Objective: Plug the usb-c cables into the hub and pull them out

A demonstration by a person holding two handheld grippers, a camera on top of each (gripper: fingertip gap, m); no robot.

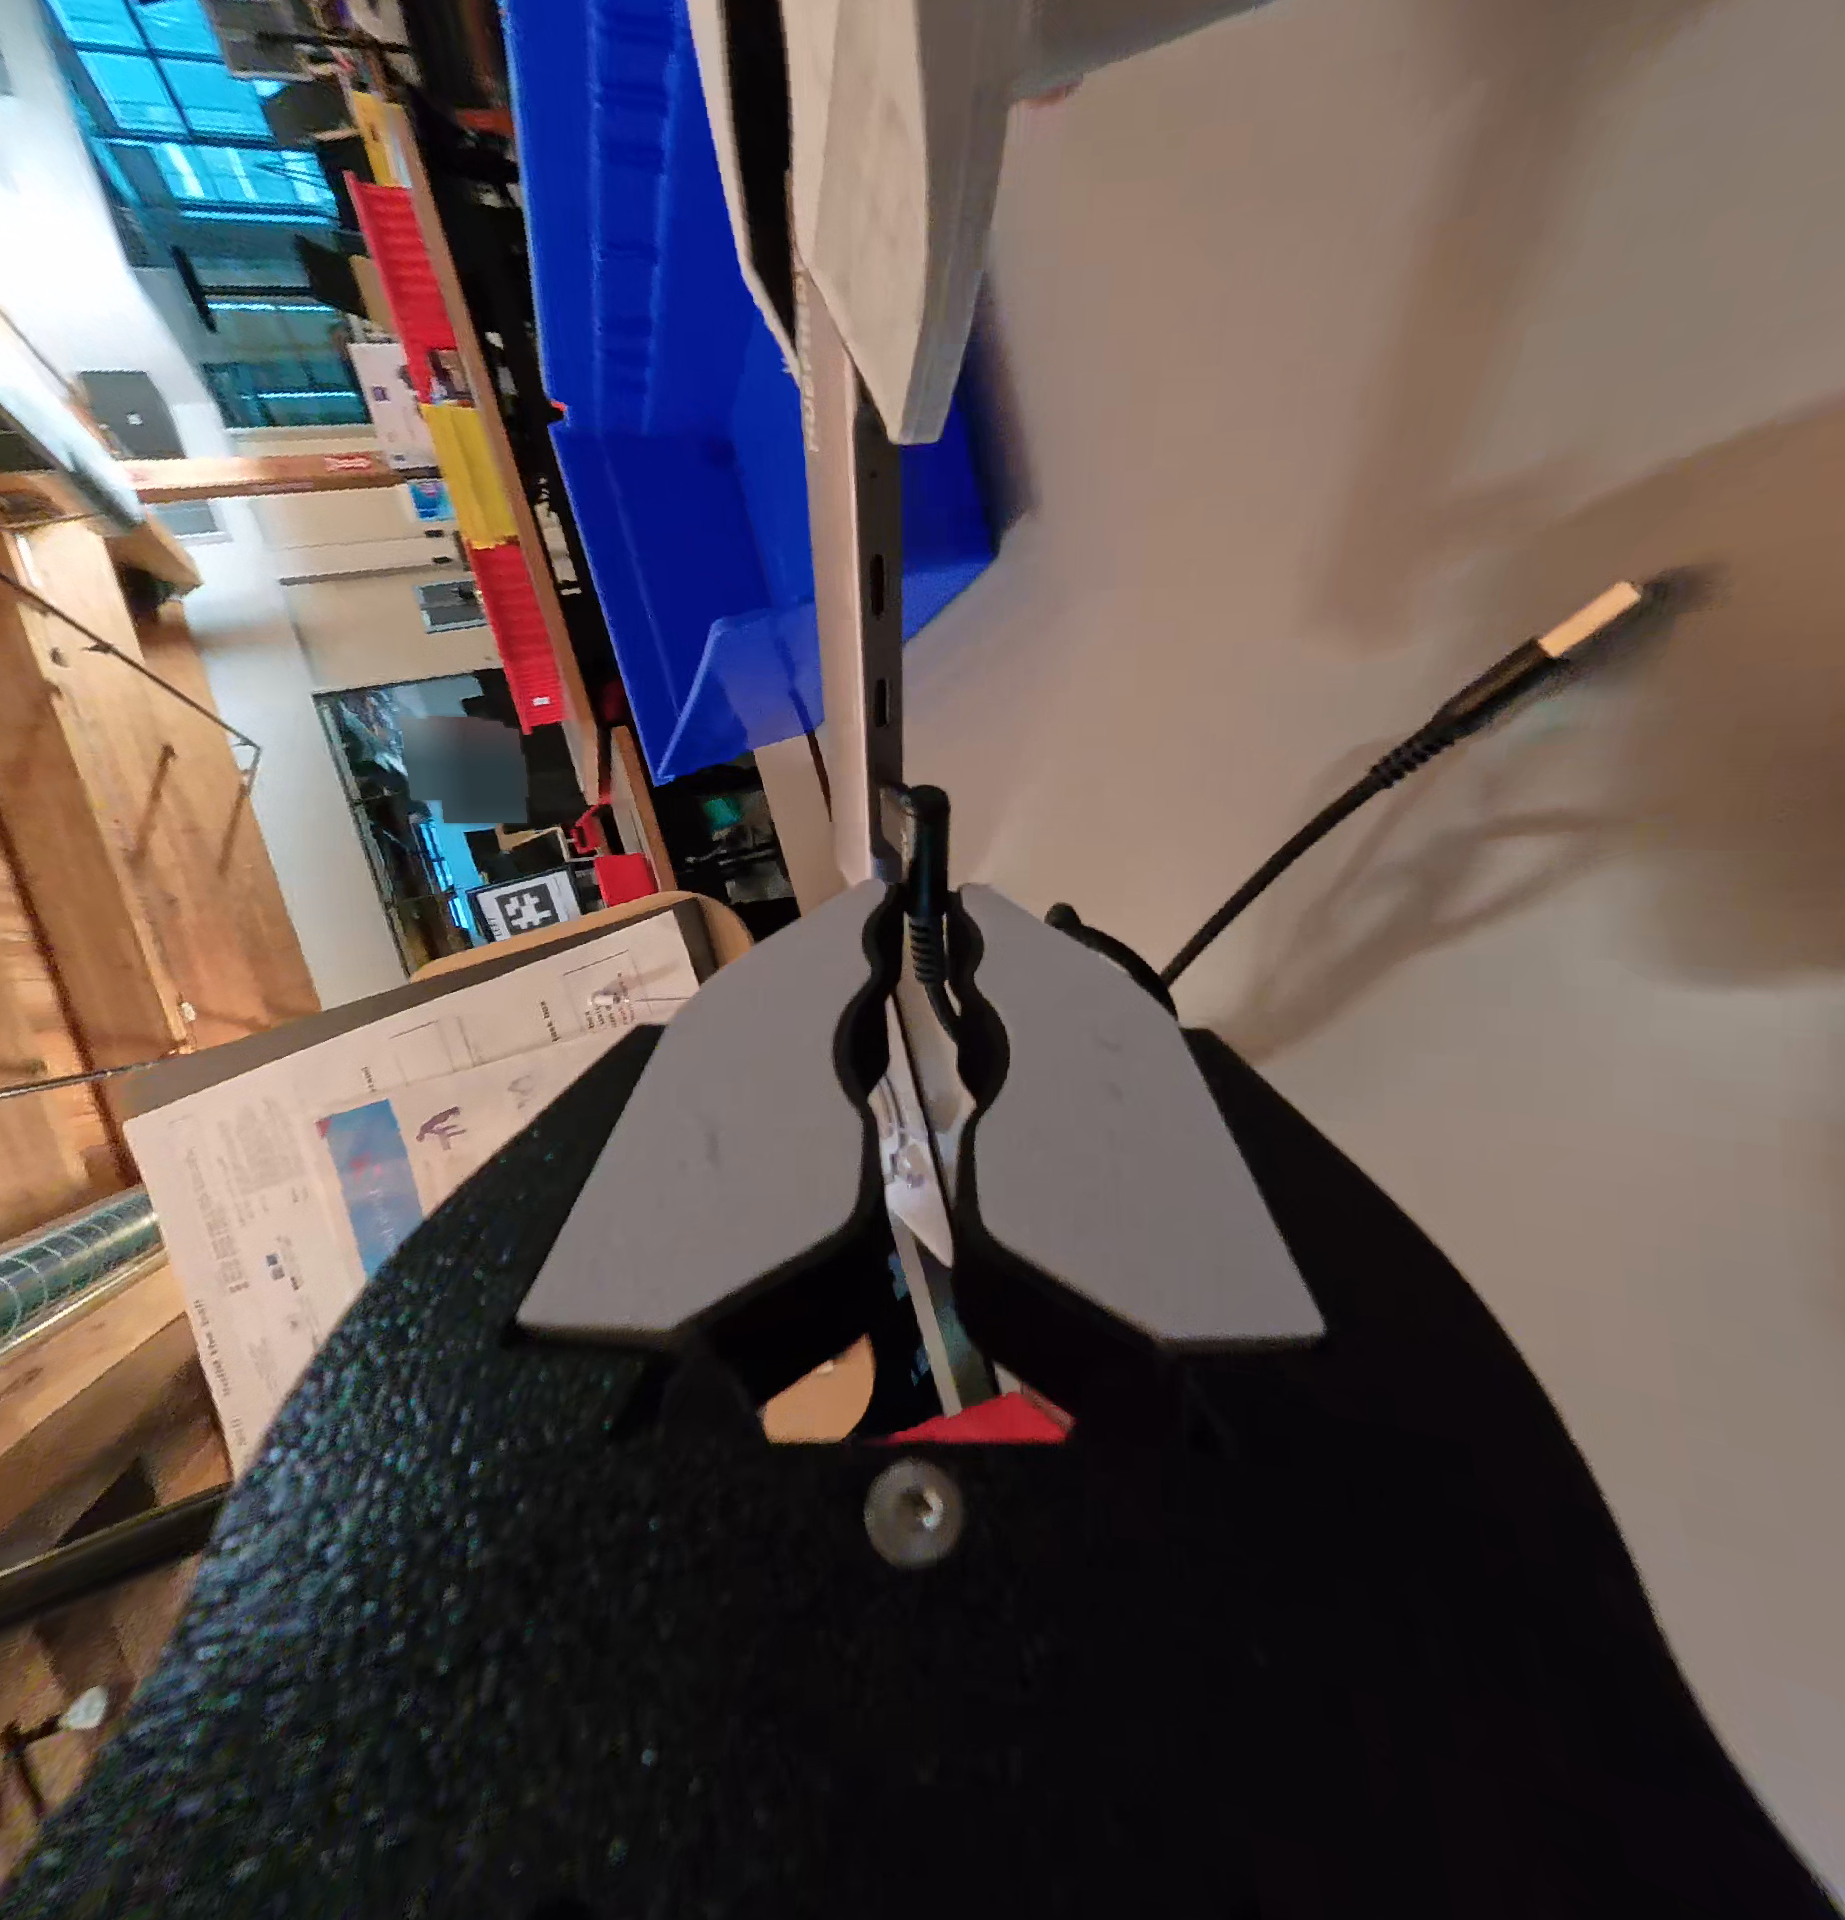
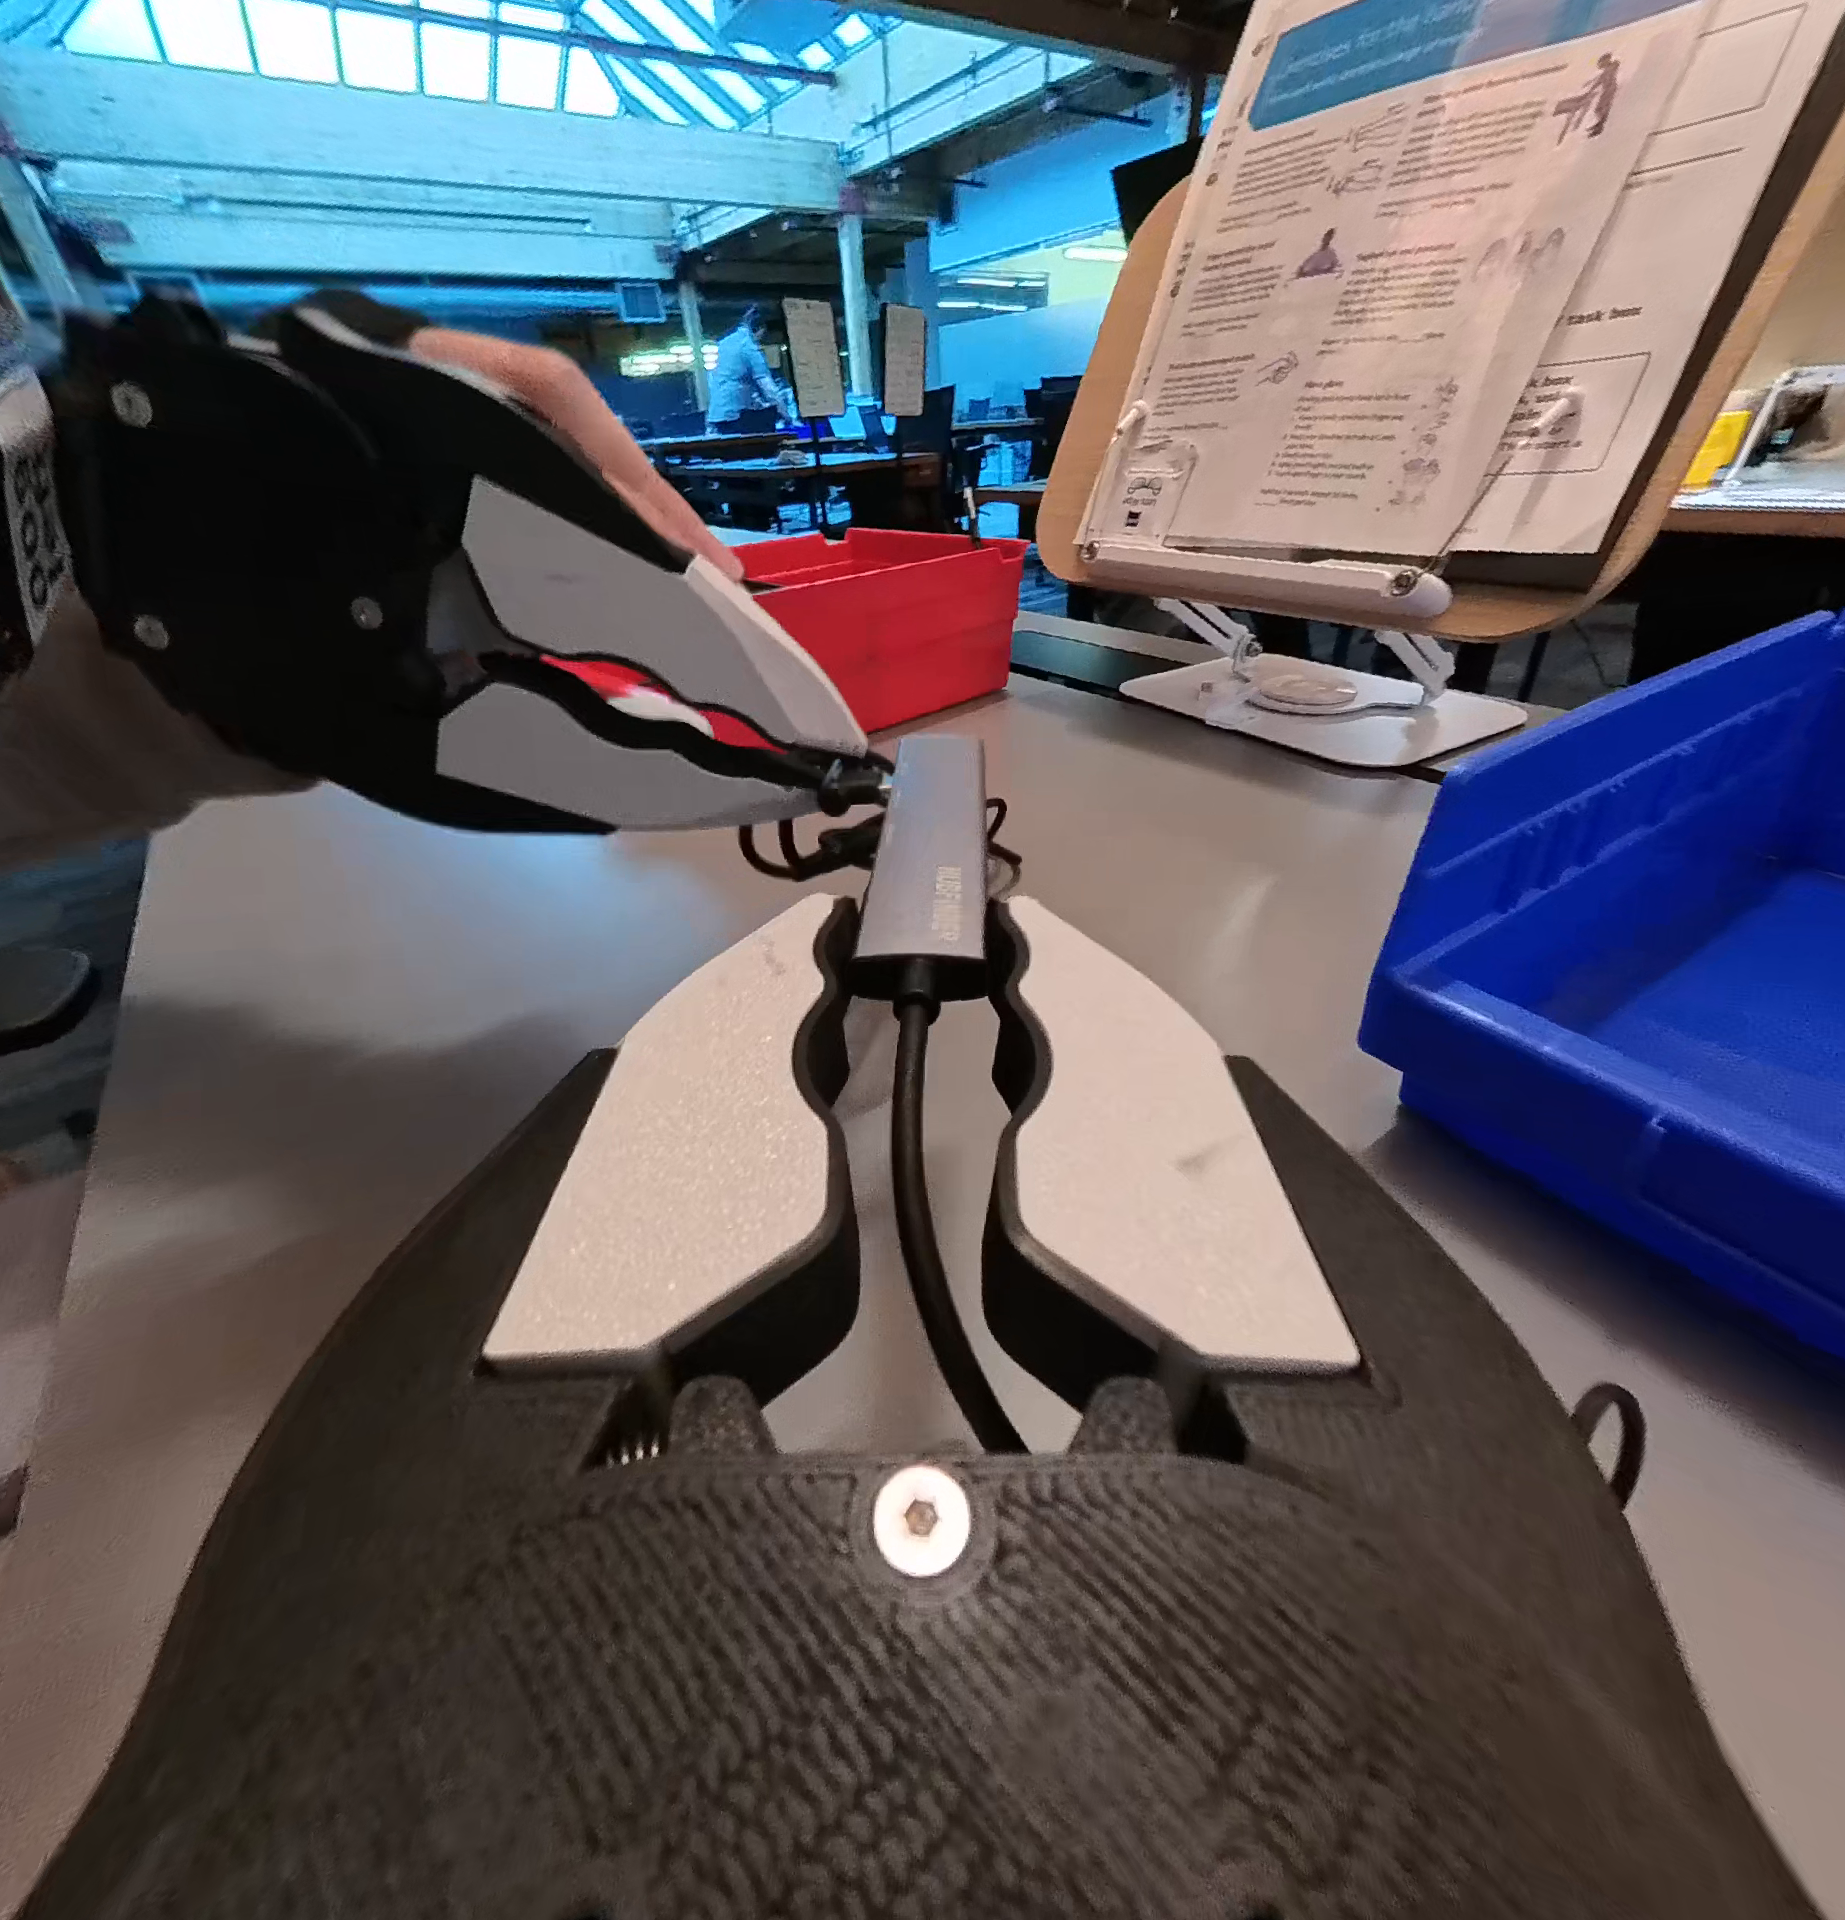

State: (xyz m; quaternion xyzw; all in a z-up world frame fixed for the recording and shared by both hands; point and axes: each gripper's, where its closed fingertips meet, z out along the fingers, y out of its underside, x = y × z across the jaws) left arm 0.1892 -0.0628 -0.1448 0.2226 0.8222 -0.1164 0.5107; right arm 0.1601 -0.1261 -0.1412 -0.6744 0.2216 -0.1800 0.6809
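Right gripper [image 2: 918, 935] clamps slim grey metal hub [image 2: 923, 862]; left gripper [image 1: 923, 935] pinches black USB-C plug [image 1: 920, 831] at port. Keep plug square, hub steady.

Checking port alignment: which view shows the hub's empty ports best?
The left wrist view: the hub is edge-on, two free ports visible above the plugged connector. The right wrist view shows only its top face.

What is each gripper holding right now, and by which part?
Left gripper pinches a USB-C cable by its plug boot, at the hub. Right gripper clamps the hub's cable end.
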